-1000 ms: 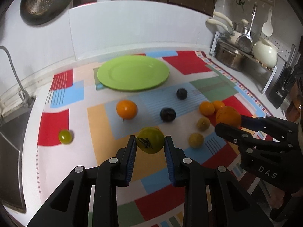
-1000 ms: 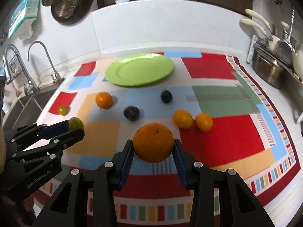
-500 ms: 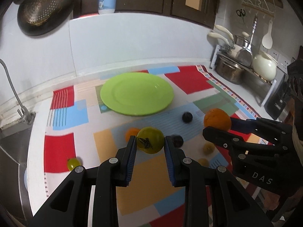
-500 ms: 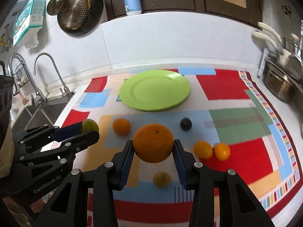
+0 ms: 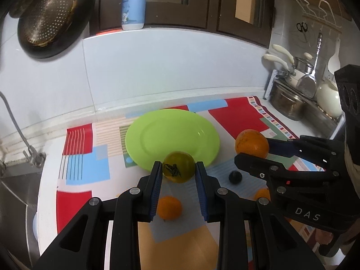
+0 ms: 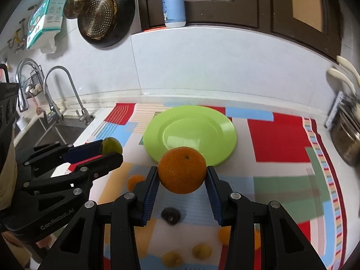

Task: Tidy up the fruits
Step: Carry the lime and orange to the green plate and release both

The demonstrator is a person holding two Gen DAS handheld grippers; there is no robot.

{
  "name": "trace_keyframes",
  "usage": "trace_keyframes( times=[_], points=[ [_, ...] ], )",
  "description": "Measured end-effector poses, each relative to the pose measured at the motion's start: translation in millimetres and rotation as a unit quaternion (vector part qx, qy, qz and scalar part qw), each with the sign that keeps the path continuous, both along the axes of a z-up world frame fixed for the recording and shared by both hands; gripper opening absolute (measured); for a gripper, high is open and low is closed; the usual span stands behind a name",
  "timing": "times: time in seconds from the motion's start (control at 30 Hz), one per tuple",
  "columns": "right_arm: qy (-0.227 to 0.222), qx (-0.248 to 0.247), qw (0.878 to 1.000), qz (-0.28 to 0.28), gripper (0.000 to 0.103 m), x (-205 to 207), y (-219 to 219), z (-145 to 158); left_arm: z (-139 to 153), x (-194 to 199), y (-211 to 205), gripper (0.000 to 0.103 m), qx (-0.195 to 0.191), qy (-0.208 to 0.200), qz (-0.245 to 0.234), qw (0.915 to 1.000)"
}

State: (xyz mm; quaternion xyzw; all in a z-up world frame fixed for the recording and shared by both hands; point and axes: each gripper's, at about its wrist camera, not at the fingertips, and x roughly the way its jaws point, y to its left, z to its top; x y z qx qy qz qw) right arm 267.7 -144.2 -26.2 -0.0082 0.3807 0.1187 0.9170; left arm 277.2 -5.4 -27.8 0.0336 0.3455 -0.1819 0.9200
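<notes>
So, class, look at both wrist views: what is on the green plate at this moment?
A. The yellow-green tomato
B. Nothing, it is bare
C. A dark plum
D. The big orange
B: the green plate lies bare, while the orange sits in the right gripper and the yellow-green tomato in the left gripper, both in front of the plate's near rim.
</notes>
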Motion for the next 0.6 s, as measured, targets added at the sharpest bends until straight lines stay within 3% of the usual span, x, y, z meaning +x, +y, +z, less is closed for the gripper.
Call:
trace_keyframes(
  times=[0.27, 0.6],
  points=[
    [0.014, -0.010, 1.000, 0.020, 0.043, 49, -3, -9, -11, 43, -6, 0.030, 0.011, 0.021, -0.004, 0.9997],
    [0.073, -0.013, 0.997, 0.032, 0.043, 108, -3, -41, -41, 98, -11, 0.030, 0.021, 0.070, -0.016, 0.9972]
  ],
)
